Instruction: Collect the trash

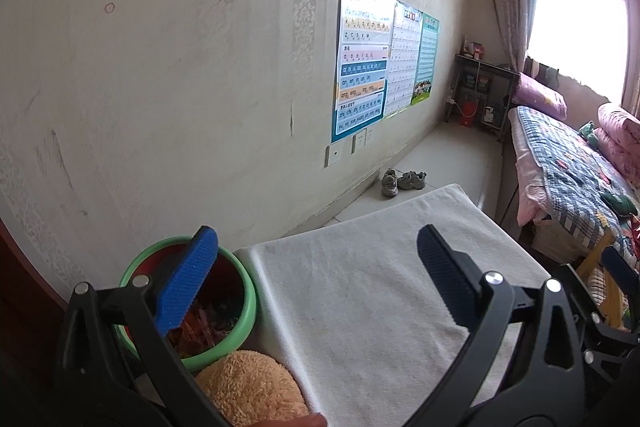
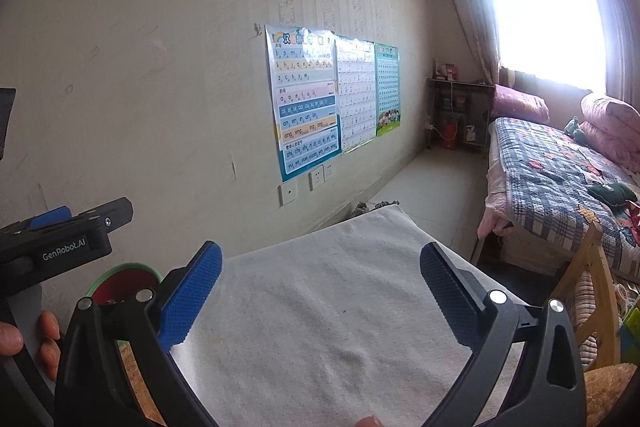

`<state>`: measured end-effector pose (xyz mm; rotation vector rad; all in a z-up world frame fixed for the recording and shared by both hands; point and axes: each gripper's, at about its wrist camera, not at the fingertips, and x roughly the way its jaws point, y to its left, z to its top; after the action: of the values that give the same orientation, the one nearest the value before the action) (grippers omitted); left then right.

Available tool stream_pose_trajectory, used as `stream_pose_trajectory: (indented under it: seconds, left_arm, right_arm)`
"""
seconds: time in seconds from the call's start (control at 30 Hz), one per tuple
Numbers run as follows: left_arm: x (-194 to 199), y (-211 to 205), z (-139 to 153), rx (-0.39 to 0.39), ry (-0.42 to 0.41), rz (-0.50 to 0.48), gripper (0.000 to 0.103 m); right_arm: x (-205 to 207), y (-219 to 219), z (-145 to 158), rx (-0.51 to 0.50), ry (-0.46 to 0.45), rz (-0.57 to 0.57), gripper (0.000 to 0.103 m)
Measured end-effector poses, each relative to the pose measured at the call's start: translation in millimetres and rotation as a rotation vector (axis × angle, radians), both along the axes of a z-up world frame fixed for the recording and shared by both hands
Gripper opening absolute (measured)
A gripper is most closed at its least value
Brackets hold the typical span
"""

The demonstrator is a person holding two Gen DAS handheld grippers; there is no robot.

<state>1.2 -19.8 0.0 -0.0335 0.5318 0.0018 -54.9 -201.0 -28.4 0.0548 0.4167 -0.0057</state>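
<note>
Left gripper (image 1: 318, 259): jaws wide, empty.
Right gripper (image 2: 320, 271): wide, empty too.
White towel-covered table (image 1: 360, 299): I see no trash.
Green-rimmed bin of shredded scraps (image 1: 244, 311): I judge collecting finished; retreat without bumping it.

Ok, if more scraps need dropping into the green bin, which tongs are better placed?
Left. The left tongs are open right beside the green bin, one finger over its rim and the scraps inside. The right tongs, also open, hang over the white cloth, farther away.
</note>
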Motion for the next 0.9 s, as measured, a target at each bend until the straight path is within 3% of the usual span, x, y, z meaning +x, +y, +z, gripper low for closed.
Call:
stream_pose_trajectory:
  seconds: [0.7,0.9]
  left_arm:
    - [2,7,-10,-0.008,0.024,-0.003,0.098]
    - [9,6,-17,0.001,0.067,-0.014,0.098]
  right_arm:
    - [4,8,-11,-0.009,0.032,0.017,0.096]
    - [26,-16,-42,0.052,0.123,-0.015,0.096]
